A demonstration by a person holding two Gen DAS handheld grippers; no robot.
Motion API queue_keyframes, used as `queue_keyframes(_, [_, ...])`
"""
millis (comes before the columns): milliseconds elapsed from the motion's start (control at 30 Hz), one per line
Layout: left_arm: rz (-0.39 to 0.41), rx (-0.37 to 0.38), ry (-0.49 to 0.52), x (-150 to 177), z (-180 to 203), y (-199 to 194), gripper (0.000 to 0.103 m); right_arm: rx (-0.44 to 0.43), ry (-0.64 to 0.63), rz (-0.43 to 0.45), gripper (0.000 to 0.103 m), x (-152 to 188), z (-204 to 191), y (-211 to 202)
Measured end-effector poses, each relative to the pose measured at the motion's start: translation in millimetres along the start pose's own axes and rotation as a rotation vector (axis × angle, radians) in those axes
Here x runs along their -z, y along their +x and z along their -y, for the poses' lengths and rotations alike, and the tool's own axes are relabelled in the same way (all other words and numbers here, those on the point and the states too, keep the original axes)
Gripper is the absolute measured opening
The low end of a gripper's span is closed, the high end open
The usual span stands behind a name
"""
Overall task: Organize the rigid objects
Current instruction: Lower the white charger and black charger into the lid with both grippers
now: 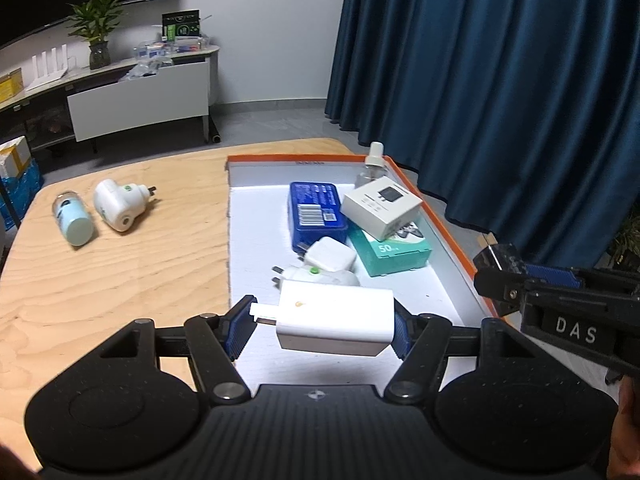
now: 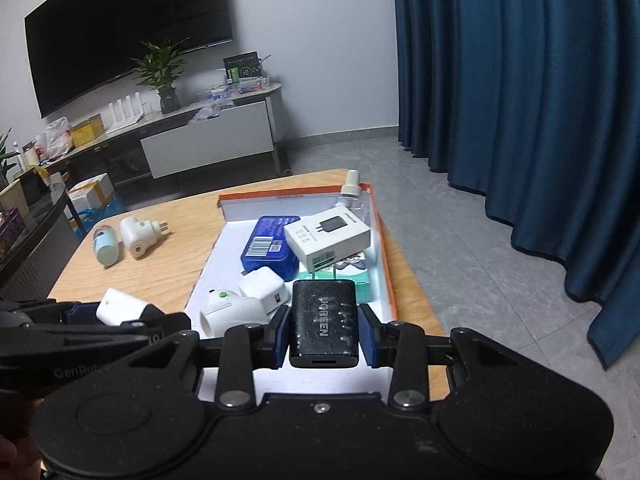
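Observation:
My left gripper (image 1: 320,328) is shut on a white charger (image 1: 336,316) and holds it above the near end of the orange-rimmed white tray (image 1: 448,240). My right gripper (image 2: 325,334) is shut on a black UGREEN charger (image 2: 324,320), also over the tray's near end (image 2: 386,264). In the tray lie a blue box (image 1: 316,210), a white carton (image 1: 382,202), a teal box (image 1: 390,250), a white cube adapter (image 1: 330,254), a white plug with a green button (image 1: 320,276) and a dropper bottle (image 1: 373,166).
On the wooden table (image 1: 120,280), left of the tray, lie a pale blue bottle (image 1: 73,218) and a white plug-in device (image 1: 118,204). A blue curtain (image 1: 500,80) hangs to the right. A TV cabinet (image 1: 140,96) stands behind.

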State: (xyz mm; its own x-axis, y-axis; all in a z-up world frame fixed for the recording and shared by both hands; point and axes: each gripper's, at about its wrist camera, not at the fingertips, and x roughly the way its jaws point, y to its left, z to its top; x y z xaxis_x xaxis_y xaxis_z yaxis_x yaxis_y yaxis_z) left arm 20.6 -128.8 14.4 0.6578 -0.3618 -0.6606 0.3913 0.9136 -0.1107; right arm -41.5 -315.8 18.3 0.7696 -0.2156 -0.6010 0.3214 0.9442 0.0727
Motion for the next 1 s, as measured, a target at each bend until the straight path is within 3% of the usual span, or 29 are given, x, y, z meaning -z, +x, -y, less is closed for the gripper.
queue_keyframes(1000, [-0.074, 0.058, 0.051, 4.2, 22.0, 30.1, 0.067, -0.022, 0.005, -0.067, 0.044, -6.5, 13.2, 39.1])
